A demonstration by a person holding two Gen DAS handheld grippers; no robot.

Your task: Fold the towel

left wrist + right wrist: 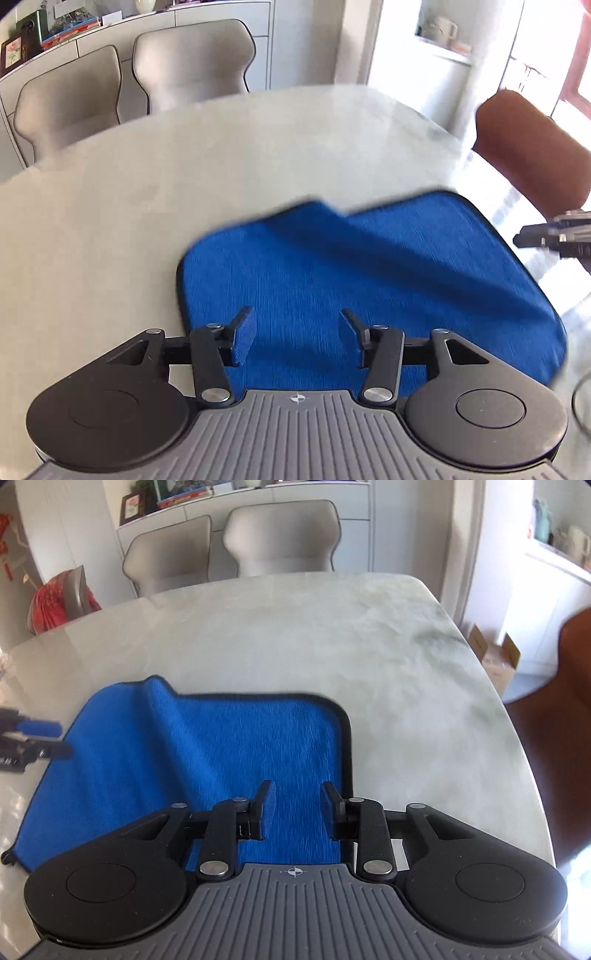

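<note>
A blue towel (369, 273) with a dark hem lies spread on the marble table (184, 177), with a raised crease across it. My left gripper (297, 334) is open and empty, above the towel's near left part. My right gripper (297, 808) is open and empty, above the towel (207, 760) near its right edge. The right gripper shows at the right edge of the left wrist view (554, 236). The left gripper shows at the left edge of the right wrist view (33, 742).
Two grey chairs (258, 539) stand at the table's far side before a white sideboard (332, 502). A brown chair (532, 147) stands at the right end. A cardboard box (495, 657) sits on the floor. A glass rim (581, 402) shows at the right.
</note>
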